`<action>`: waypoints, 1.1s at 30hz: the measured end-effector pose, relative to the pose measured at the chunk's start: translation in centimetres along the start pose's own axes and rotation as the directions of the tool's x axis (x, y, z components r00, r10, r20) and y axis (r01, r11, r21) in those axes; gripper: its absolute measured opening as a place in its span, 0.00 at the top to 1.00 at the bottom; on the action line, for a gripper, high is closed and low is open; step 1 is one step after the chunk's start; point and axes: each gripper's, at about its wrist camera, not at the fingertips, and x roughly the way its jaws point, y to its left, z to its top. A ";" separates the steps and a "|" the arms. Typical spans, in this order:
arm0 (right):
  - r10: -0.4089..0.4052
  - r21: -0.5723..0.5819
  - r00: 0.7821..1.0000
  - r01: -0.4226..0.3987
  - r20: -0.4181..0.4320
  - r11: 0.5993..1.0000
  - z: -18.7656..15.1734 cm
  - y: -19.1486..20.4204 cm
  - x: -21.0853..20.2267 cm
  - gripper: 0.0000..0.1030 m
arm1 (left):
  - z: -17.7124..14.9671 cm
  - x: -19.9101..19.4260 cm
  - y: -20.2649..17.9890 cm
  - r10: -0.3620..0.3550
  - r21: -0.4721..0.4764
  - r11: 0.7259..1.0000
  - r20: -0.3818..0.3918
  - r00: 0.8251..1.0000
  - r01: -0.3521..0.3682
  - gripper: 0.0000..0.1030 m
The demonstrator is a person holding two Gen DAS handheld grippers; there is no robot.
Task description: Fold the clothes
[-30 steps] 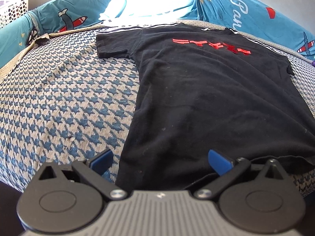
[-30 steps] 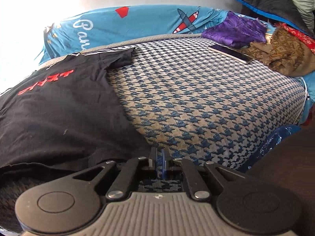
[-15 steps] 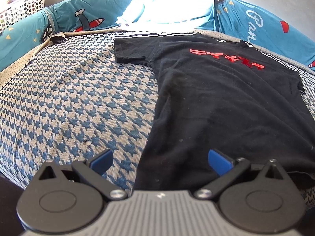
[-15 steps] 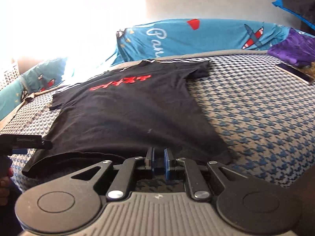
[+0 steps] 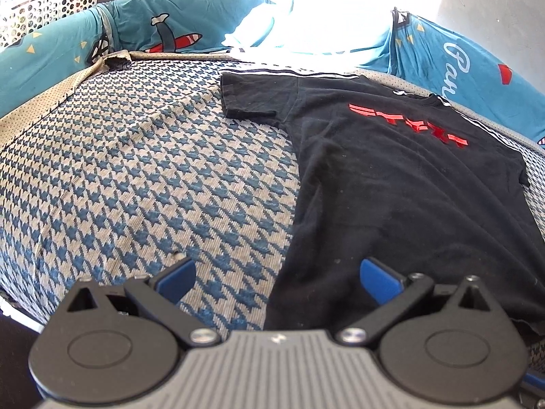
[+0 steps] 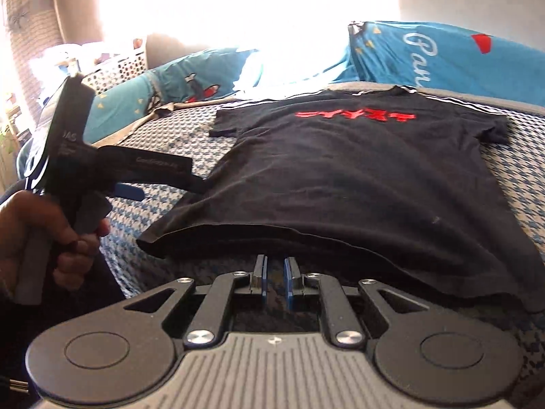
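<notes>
The black shirt (image 5: 402,184) lies spread flat on the bed (image 5: 136,177), front up, red lettering (image 5: 408,124) toward the far end and the collar near the pillows. Both short sleeves are laid out to the sides, and the body shows no crease or turned-over panel. The hem (image 6: 306,238) runs along the near edge of the bed, slightly wavy and lifted a little at its left corner in the right wrist view. Judging from this, no fold has been made yet: the shirt is only laid out, and every fold is still to come.

The left gripper (image 5: 276,274) hovers over the near left part of the shirt with its jaws wide apart and nothing between them; one blue pad (image 5: 175,276) is above the bed cover, the other (image 5: 379,277) above black cloth, so it straddles the shirt's side edge. In the right wrist view the same gripper (image 6: 160,179) reaches in from the left near the shirt's side seam, held by the person's hand (image 6: 51,238). Whether a tip touches the cloth there I cannot tell.

The right gripper (image 6: 275,281) sits just short of the middle of the hem, its jaws almost together with only a narrow slit between the pads, and no cloth caught in it.

Beyond the shirt are teal pillows (image 5: 460,78) with plane prints along the head of the bed, and a white perforated basket (image 5: 51,0) at the far left corner. Strong window light washes out the wall behind.
</notes>
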 end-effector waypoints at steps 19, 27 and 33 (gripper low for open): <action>0.152 -0.318 0.988 -0.152 -0.024 0.936 2.6 8.2 6.9 0.64 | 3.0 -1.4 4.2 0.019 -0.036 0.999 0.035 0.999 -0.018 0.00; 0.106 -0.577 0.992 -0.127 -0.070 0.807 0.3 12.2 10.2 0.54 | 3.3 -1.3 6.3 0.016 -0.089 0.996 0.034 0.999 -0.013 0.00; -0.002 -0.672 1.000 -0.015 -0.025 0.740 -1.3 13.3 12.0 0.61 | 3.0 -1.2 6.7 0.014 -0.098 0.995 0.036 0.999 -0.010 0.00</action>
